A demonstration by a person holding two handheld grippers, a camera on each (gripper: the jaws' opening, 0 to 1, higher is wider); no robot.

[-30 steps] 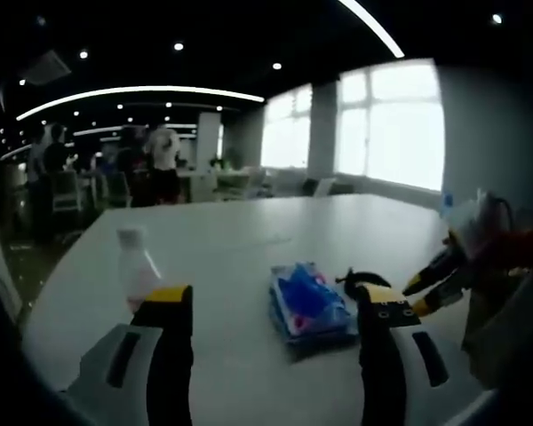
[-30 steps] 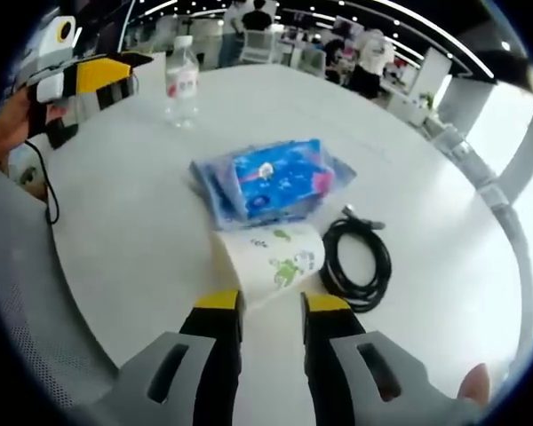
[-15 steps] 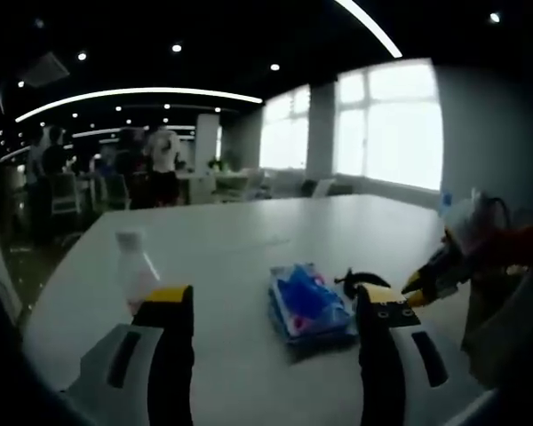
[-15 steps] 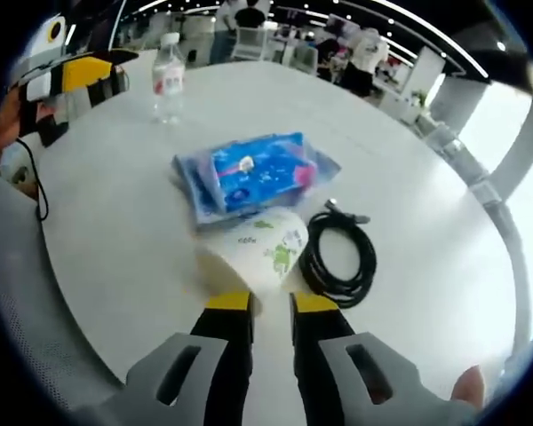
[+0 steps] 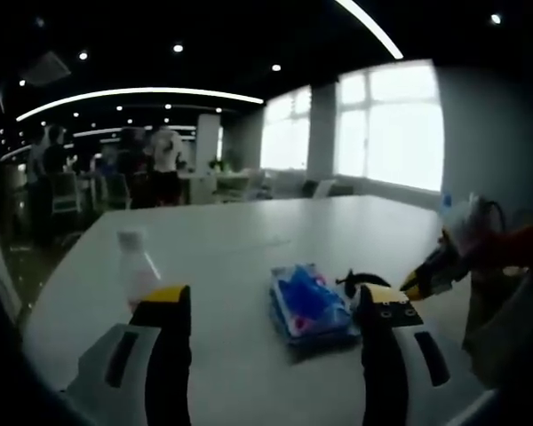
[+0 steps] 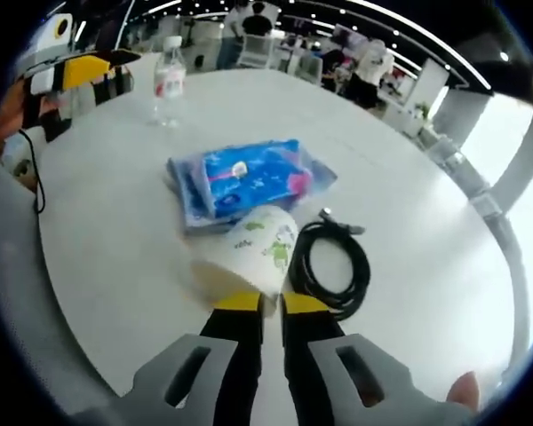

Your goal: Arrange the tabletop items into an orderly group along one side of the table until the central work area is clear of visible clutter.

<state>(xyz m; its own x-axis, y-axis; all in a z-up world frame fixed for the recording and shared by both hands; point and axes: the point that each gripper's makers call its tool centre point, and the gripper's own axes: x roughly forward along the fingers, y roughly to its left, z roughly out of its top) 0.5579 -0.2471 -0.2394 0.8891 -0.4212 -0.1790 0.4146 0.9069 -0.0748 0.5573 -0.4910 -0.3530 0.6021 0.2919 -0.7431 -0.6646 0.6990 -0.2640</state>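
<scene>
Lying on its side just ahead of the right gripper [image 6: 263,304], the paper cup [image 6: 245,256] with green cartoon prints has its rim edge pinched between the jaws, which are pressed nearly together on it. Directly beyond the cup, touching or almost touching it, sits the blue tissue pack [image 6: 247,177]; to the cup's right a coiled black cable [image 6: 330,264] lies close beside it. Farther ahead and to the left stands an upright water bottle [image 6: 168,82], well apart from the rest. At the far left of the right gripper view, the left gripper's yellow-tipped jaw hangs over the table edge. From the left gripper [image 5: 269,300], whose jaws stand spread wide with nothing between them, the tissue pack [image 5: 307,303] appears between the jaws and a little ahead, the bottle [image 5: 136,269] just beyond the left jaw, and part of the cable [image 5: 362,277] behind the right jaw; the cup is hidden there. The white round table [image 6: 409,177] is bare to the right of the cable out to its curved edge, and bare beyond the pack toward the far rim [image 5: 249,226].
</scene>
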